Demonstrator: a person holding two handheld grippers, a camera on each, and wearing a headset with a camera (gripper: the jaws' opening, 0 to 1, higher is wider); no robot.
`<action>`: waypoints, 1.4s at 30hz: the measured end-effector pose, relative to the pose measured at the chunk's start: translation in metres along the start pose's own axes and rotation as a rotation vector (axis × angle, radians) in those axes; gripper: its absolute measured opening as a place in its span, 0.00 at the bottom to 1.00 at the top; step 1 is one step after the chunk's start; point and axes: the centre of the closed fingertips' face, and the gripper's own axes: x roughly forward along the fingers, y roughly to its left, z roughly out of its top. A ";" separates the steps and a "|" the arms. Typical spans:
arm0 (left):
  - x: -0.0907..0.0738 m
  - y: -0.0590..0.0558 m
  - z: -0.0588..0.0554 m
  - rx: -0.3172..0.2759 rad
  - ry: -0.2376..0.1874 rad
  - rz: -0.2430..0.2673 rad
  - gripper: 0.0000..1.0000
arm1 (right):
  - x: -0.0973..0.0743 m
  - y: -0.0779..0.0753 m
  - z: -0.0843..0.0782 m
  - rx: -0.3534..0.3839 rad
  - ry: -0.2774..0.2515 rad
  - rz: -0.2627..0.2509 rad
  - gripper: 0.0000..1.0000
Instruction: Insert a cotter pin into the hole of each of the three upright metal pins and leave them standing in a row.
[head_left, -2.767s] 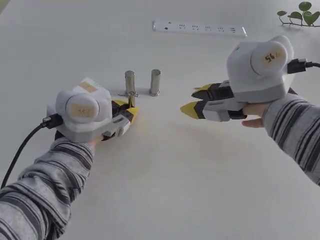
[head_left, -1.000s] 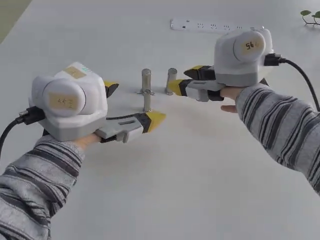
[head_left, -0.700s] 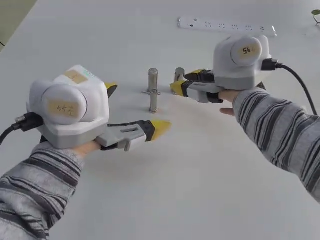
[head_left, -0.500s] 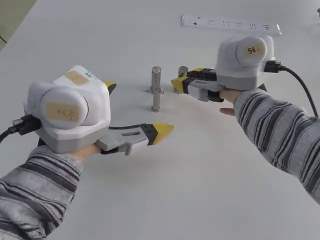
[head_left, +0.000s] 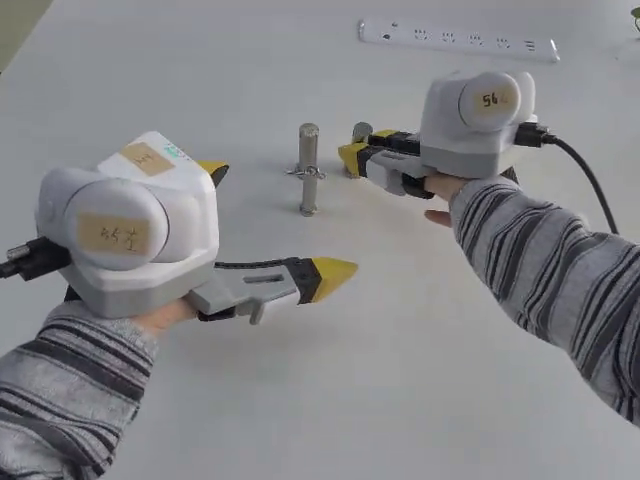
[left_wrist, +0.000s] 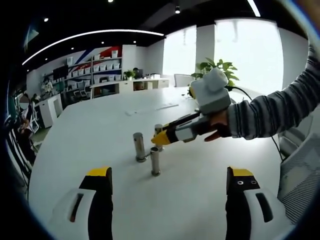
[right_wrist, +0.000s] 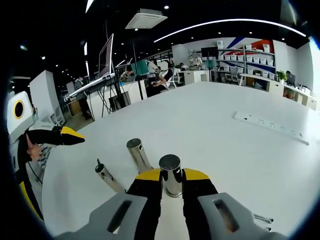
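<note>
Three upright metal pins stand on the white table. The rear pin (head_left: 308, 145) has a cotter pin (head_left: 305, 172) through it. A thinner front pin (head_left: 308, 203) stands just before it. The right-hand pin (head_left: 362, 131) is held between the jaws of my right gripper (head_left: 350, 157), which is shut on it. In the right gripper view that pin (right_wrist: 170, 164) sits between the yellow pads, with the rear pin (right_wrist: 137, 152) and the front pin (right_wrist: 107, 177) to its left. My left gripper (head_left: 275, 220) is wide open and holds nothing, short of the pins (left_wrist: 155, 161).
A white power strip (head_left: 455, 38) lies at the far edge of the table. Cables trail from both grippers. Office desks, shelves and people fill the background of the gripper views. Bare table (head_left: 400, 380) lies in front of the pins.
My left gripper has opened and drawn back from the front pin. My right gripper has moved left to the right-hand pin and closed on it. The head camera shifted.
</note>
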 end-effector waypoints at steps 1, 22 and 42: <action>0.000 0.000 0.001 -0.002 -0.003 0.000 0.94 | -0.001 0.000 0.000 -0.012 -0.001 -0.007 0.10; -0.006 -0.005 0.006 0.006 -0.013 0.007 0.94 | -0.044 0.001 -0.017 -0.034 0.053 -0.145 0.08; -0.009 -0.010 0.003 -0.017 -0.005 0.014 0.94 | -0.071 0.022 -0.038 0.002 0.055 -0.191 0.08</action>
